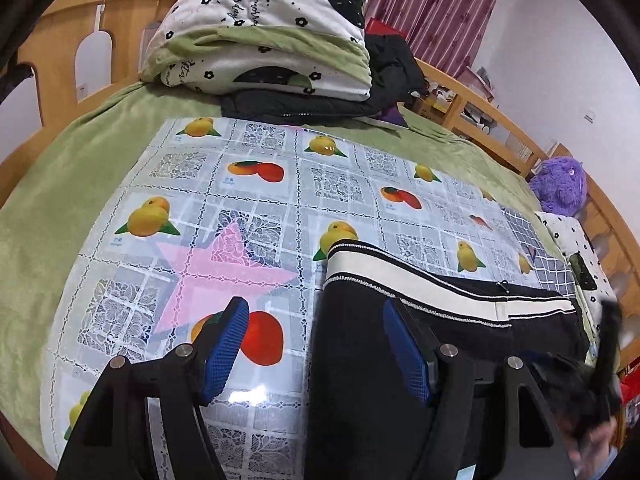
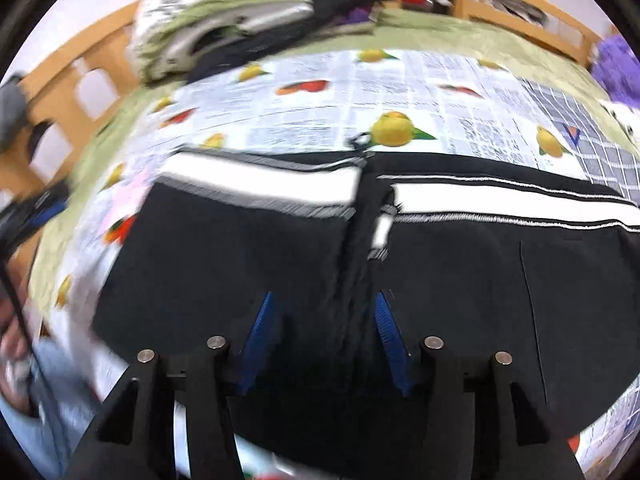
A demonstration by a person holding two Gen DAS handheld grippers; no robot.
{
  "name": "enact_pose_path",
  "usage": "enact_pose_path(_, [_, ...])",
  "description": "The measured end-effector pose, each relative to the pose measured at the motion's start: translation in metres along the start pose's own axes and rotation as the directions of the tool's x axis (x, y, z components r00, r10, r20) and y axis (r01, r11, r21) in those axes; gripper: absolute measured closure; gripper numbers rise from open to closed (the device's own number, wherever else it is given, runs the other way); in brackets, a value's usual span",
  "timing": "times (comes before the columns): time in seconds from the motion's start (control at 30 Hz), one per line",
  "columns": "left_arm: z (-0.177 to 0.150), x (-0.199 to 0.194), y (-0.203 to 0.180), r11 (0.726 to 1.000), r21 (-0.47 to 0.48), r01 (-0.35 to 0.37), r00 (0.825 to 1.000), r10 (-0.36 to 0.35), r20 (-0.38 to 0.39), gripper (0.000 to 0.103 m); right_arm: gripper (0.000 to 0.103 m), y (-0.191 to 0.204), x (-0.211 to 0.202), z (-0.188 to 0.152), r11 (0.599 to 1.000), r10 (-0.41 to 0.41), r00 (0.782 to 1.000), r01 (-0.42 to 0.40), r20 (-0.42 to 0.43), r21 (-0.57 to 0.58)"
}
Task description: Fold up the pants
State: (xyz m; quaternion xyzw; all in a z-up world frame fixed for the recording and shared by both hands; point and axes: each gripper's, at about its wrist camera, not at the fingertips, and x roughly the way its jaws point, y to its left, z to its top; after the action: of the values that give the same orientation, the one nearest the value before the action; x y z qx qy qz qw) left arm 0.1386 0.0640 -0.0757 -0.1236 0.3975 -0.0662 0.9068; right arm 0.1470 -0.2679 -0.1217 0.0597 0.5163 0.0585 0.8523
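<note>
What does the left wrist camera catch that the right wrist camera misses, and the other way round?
Only the left wrist view shows the maroon curtain and the pink star sharply.

Only the right wrist view shows the pants' central zip seam between both waistband halves, though the view is blurred.

Both show the black pants with a white-striped waistband on the fruit-print mat, the folded quilt, the purple plush toy, and open blue-padded fingers: left gripper, right gripper.
</note>
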Motion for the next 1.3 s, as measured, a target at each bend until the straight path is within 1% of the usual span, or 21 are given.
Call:
enact_pose_path(0.1, [0.001,0.000,0.002,1.000,0.008,-0.015,1.000,0.014,0.006,0.035,0.040,-0.019,0.048,0.013,0.994,0.040,0.994,-0.028,-0.106,0.105])
enact_pose_path(0.13, [0.001,0.001,0.003,1.000,0.007,-0.019,1.000,0.019,0.007,0.035,0.042,-0.018,0.047,0.012,0.995,0.024,0.998,-0.019,-0.055,0.095])
enact_pose_path(0.17, [0.002,0.002,0.005,1.000,0.001,-0.021,1.000,0.021,0.005,0.035,0.068,-0.014,0.045,0.012,0.998,0.025,0.999,-0.023,-0.040,0.061])
enact_pose_path(0.2, [0.002,0.003,0.006,1.000,-0.002,-0.021,1.000,0.021,0.003,0.035,0.087,-0.008,0.038,0.014,0.999,0.046,0.998,-0.046,-0.035,0.009])
enact_pose_path(0.23, [0.003,0.003,0.007,1.000,-0.006,-0.023,1.000,0.023,0.000,0.035,0.089,-0.010,0.029,0.016,0.998,0.058,0.998,-0.058,0.004,0.004])
enact_pose_path(0.27, [0.002,0.004,0.007,1.000,-0.010,-0.025,1.000,0.025,0.000,0.035,0.089,-0.018,0.012,0.020,0.993,0.108,0.992,-0.110,0.068,0.031])
enact_pose_path(0.3, [0.002,0.005,0.008,1.000,-0.013,-0.026,1.000,0.026,-0.001,0.035,0.090,-0.025,0.002,0.022,0.989,0.136,0.986,-0.141,0.094,0.047])
enact_pose_path(0.33, [0.001,0.005,0.007,1.000,-0.012,-0.025,1.000,0.025,-0.002,0.035,0.089,-0.032,-0.003,0.023,0.989,0.129,0.987,-0.135,0.098,0.053])
enact_pose_path(0.43, [-0.002,0.009,0.000,0.999,0.017,-0.034,0.999,0.034,-0.011,0.035,0.087,-0.044,0.011,0.016,0.998,0.021,0.999,-0.023,0.045,0.051])
enact_pose_path(0.5, [-0.004,0.008,-0.007,0.998,0.042,-0.037,0.999,0.038,-0.008,0.035,0.077,-0.051,0.035,0.008,0.998,0.008,1.000,-0.006,-0.028,0.069])
enact_pose_path(0.57, [-0.005,0.004,-0.013,0.997,0.070,-0.041,0.999,0.041,0.012,0.035,0.075,-0.048,0.029,0.004,0.999,0.002,1.000,-0.002,-0.003,0.051])
enact_pose_path(0.6, [-0.006,0.001,-0.016,0.996,0.081,-0.043,0.999,0.041,0.023,0.035,0.073,-0.047,0.019,0.005,0.998,0.003,1.000,-0.003,-0.004,0.063])
enact_pose_path(0.7, [-0.008,-0.008,-0.025,0.992,0.122,-0.039,0.998,0.032,0.061,0.035,0.071,-0.046,-0.011,0.005,0.994,0.056,0.997,-0.062,0.062,0.092])
enact_pose_path(0.77, [-0.009,-0.014,-0.031,0.988,0.151,-0.041,0.997,0.031,0.071,0.035,0.068,-0.045,-0.037,0.005,0.992,0.043,0.992,-0.056,0.119,0.111])
enact_pose_path(0.87, [-0.008,-0.030,-0.042,0.980,0.192,-0.052,0.995,0.036,0.088,0.036,0.067,-0.046,-0.083,0.007,0.992,0.013,0.974,-0.041,0.224,0.121])
enact_pose_path(0.93, [-0.001,-0.050,-0.049,0.975,0.217,-0.037,0.994,0.014,0.105,0.036,0.067,-0.045,-0.123,0.010,0.997,-0.015,0.955,-0.009,0.296,0.080])
enact_pose_path(1.03, [0.014,-0.086,-0.054,0.970,0.241,-0.010,0.991,-0.023,0.132,0.036,0.066,-0.050,-0.169,0.014,0.993,-0.112,0.918,0.088,0.380,0.081])
enact_pose_path(1.07, [0.020,-0.099,-0.053,0.969,0.246,0.011,0.990,-0.045,0.134,0.036,0.060,-0.055,-0.186,0.013,0.993,-0.116,0.911,0.092,0.395,0.079])
enact_pose_path(1.1, [0.023,-0.105,-0.052,0.968,0.249,0.023,0.990,-0.057,0.128,0.036,0.049,-0.064,-0.204,0.010,0.993,-0.108,0.908,0.083,0.404,0.078])
enact_pose_path(1.17, [0.028,-0.115,-0.047,0.970,0.242,0.037,0.993,-0.063,0.102,0.036,0.038,-0.081,-0.223,0.005,0.994,-0.099,0.906,0.068,0.411,0.090])
enact_pose_path(1.3, [0.026,-0.114,-0.032,0.982,0.184,0.032,0.995,-0.049,0.088,0.036,0.037,-0.127,-0.232,-0.014,0.976,-0.184,0.921,0.130,0.344,0.174])
